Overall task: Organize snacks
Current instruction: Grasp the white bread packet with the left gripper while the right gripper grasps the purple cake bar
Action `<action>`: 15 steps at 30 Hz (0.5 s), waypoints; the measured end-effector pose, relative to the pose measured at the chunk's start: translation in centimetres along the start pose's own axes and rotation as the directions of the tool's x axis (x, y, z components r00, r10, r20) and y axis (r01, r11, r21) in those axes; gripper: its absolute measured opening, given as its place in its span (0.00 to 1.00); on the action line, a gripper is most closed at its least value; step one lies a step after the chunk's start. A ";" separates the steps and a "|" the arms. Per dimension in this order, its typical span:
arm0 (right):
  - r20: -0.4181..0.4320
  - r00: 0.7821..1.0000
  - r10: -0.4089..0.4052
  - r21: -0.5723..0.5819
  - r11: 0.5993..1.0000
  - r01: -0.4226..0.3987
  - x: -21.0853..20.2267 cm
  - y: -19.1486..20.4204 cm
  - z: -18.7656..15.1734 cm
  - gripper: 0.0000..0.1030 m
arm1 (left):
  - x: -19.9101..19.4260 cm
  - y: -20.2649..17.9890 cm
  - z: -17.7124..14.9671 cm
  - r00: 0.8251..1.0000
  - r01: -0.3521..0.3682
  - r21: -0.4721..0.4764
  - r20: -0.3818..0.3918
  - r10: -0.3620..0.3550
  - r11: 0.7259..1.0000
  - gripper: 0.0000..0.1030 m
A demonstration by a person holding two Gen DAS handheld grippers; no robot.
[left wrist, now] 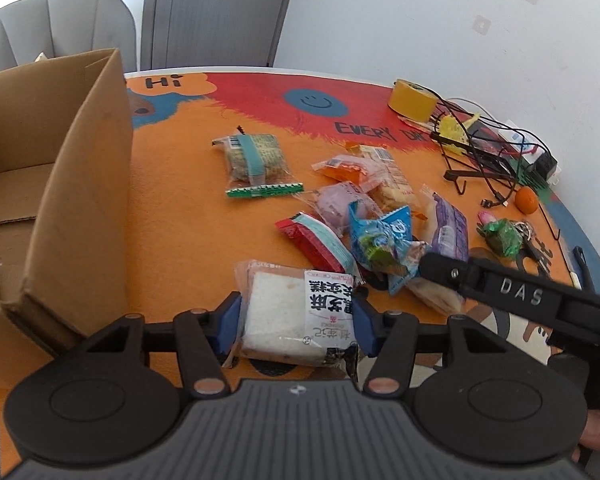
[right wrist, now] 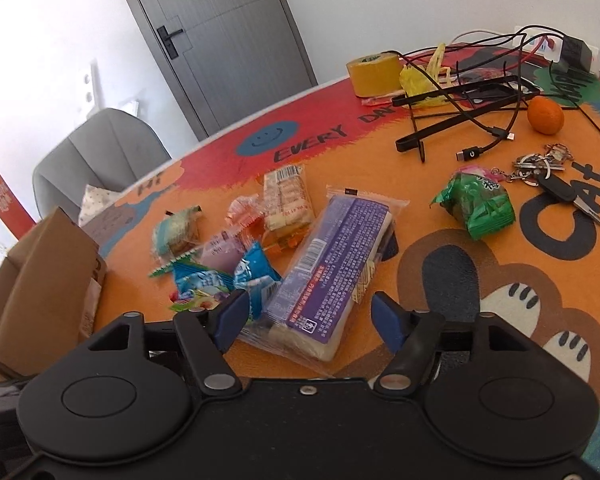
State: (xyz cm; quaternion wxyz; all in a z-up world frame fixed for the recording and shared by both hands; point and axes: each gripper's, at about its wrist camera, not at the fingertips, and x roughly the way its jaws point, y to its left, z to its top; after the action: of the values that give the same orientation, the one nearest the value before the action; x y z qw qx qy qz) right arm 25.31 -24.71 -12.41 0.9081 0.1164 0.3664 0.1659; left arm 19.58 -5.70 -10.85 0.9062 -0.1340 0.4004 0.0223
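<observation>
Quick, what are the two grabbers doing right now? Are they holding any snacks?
Left hand-held gripper: shut on the white cake packet.
Right hand-held gripper: open, purple packet between its fingers, not gripped.

left wrist: low, close | right wrist: low, close | shared: snack pile (left wrist: 364,216)

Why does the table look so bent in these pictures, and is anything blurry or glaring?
Left wrist view: the fisheye lens bows the table edge and darkens the corners; the cardboard box looms large and soft, while the white-bread pack reads sharp. Right wrist view: the door leans, daylight is even with soft shadows, mild sheen shows on the purple pack, and the left edge smears.
</observation>
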 end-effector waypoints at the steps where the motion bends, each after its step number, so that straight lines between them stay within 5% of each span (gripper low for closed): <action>1: -0.004 1.000 -0.010 -0.001 1.000 0.010 0.1 0.0 -0.1 0.65 | 0.0 0.0 0.0 1.000 -0.001 -0.002 0.001 0.001 1.000 0.54; 8: -0.015 0.999 -0.052 0.012 0.999 0.052 -0.7 -0.9 -0.5 0.51 | 0.5 -0.4 0.0 1.000 -0.029 0.008 0.004 0.029 1.000 0.63; 15: -0.002 0.998 -0.055 -0.018 0.998 0.055 -0.7 -0.4 -0.1 0.53 | 0.9 -0.8 -0.4 1.000 -0.030 0.060 -0.006 0.030 0.998 0.72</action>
State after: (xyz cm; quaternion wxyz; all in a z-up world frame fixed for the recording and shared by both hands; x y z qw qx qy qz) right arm 24.85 -25.35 -12.23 0.9128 0.0979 0.3693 0.1441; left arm 20.07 -6.66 -11.56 0.9079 -0.1011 0.4060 0.0235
